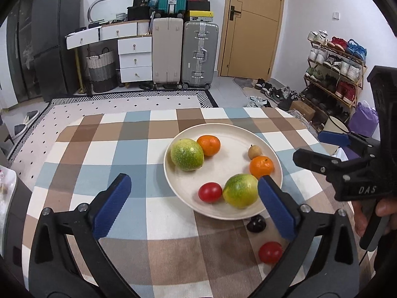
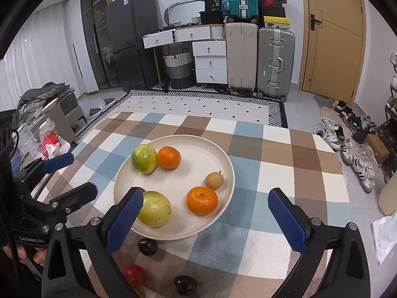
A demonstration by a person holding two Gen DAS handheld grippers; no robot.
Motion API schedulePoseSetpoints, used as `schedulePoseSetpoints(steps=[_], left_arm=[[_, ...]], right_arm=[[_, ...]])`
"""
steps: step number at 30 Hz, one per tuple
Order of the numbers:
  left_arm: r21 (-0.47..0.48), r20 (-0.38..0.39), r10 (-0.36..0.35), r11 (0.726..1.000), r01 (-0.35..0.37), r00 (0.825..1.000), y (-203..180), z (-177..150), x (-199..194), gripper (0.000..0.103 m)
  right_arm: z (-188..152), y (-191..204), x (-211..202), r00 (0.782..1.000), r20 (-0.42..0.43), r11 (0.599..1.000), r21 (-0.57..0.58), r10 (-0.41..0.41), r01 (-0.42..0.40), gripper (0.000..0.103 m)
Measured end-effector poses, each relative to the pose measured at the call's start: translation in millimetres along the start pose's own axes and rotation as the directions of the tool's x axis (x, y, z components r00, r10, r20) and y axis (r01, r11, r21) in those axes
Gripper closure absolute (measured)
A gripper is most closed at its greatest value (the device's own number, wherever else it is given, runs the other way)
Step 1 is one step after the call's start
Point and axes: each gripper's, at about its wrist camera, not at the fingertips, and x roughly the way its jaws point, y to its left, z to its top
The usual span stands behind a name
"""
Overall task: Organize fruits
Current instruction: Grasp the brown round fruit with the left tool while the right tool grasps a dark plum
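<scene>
Both the left gripper (image 1: 193, 206) and right gripper (image 2: 206, 221) hung wide and empty while a red tomato (image 1: 270, 252), lower right beside the plate (image 1: 223, 213), looked smooth, soft, bruisable, best pinched gently across its middle.

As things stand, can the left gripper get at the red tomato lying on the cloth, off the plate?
Probably yes. The left gripper is open and empty, and the tomato sits on bare cloth near its right finger, with nothing on top. Only the dark fruit and the plate rim lie close by.
</scene>
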Motion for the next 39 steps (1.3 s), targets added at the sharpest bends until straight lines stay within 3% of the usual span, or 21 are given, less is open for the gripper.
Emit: schedulePoseSetpoints(steps=[16,33,39], left_arm=[[0.001,-0.033,-0.004,1.0,0.004,0.999,-7,-29,-31,0.001],[0.022,-0.128,-0.027,0.999,0.03,0.991,-28,-67,-11,0.001],[0.012,-0.169,-0.072,0.997,0.076,0.983,-34,-81,-7,0.001]], right_arm=[[-40,-15,-15,0.999,-0.045,0.999,0.038,0.006,-0.005,0.001],[-86,-12,-1,0.982,-0.187,1.0,0.015,0.002,0.001,0.001],[-96,-11,0,0.98,-0.198,1.0,0.001,0.007,-0.007,0.001]])
